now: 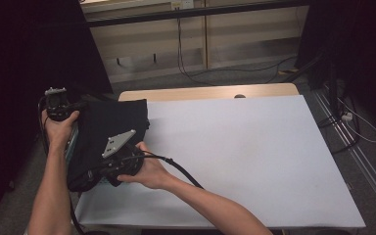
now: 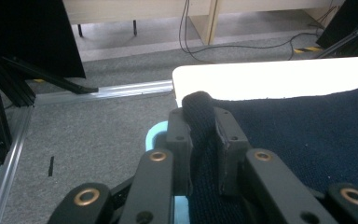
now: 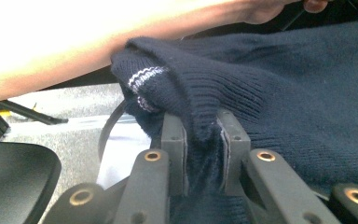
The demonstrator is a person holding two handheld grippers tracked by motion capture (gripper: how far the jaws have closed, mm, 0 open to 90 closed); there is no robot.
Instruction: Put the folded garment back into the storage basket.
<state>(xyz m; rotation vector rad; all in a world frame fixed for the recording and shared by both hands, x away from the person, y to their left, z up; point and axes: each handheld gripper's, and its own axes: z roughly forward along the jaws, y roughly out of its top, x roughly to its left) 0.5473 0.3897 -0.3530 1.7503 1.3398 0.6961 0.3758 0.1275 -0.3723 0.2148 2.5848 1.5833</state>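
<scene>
Nearest to us, our right gripper (image 1: 108, 172) sits low at the front left corner of the table (image 1: 235, 147), its jaws pinched tight on a bunched fold of the dark navy knitted sweater (image 1: 110, 137); in the right gripper view (image 3: 204, 154) the knit is squeezed between the two black pads, with a ribbed edge carrying a thin pale stripe curling over just above them. We judge that this is a cuff or hem, and that we grip it there because a finished edge gives a firm hold and marks a corner of the garment. A little farther on, our left gripper (image 1: 71, 110) is raised at the table's left edge, and the left gripper view (image 2: 200, 140) shows its jaws likewise closed narrow on a rolled lip of the same cloth. With both tools clamped on separate edges we seem to be lifting the sweater at two points so that it can be drawn out flat, away from the heap it now forms at the left end of the table, partly hanging over the side. Beyond it the pale tabletop lies bare, giving room to spread the garment. Farther still run the grey floor (image 1: 254, 76), loose cables (image 1: 186, 68) and light wooden panels (image 1: 191, 39).
</scene>
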